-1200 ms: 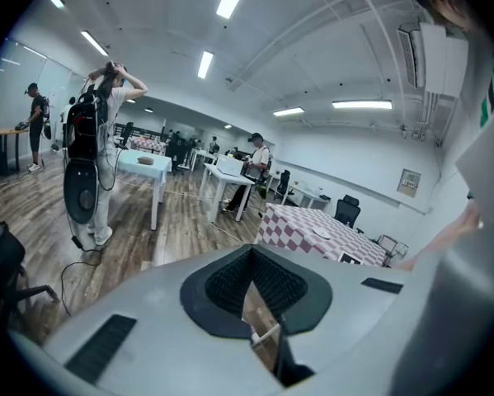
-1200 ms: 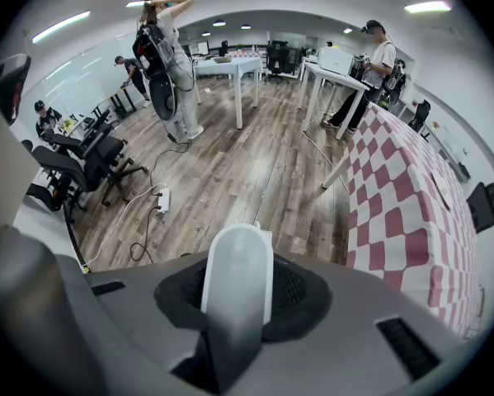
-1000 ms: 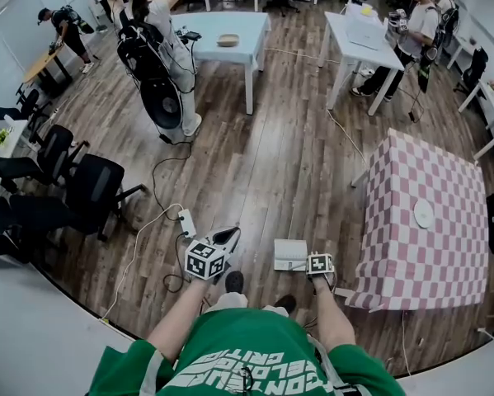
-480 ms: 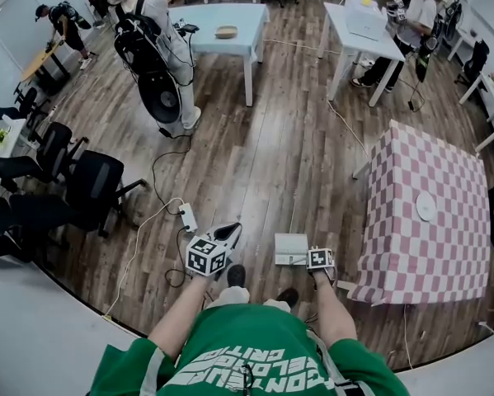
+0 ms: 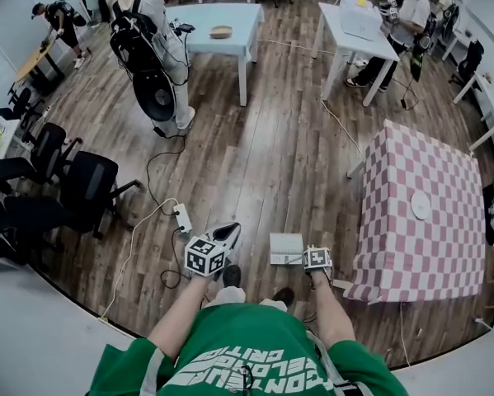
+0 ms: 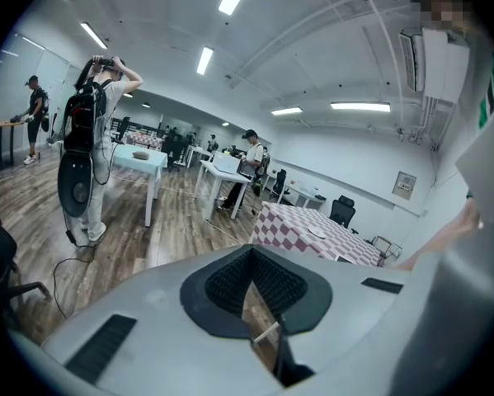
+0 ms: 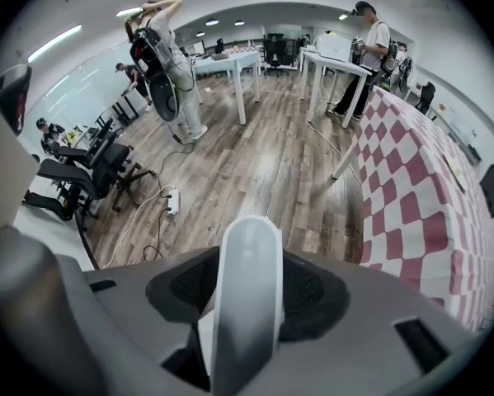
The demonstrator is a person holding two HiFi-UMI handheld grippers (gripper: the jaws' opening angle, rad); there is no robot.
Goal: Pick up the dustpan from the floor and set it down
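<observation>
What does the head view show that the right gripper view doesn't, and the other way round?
Only the head view shows the whole dustpan on the floor by the person's feet, the left gripper, and the green shirt. Only the right gripper view shows the dustpan's handle standing between the jaws of the right gripper, which have just been opening and do not seem to press it. Both show the checkered table, the power strip and the wooden floor.
</observation>
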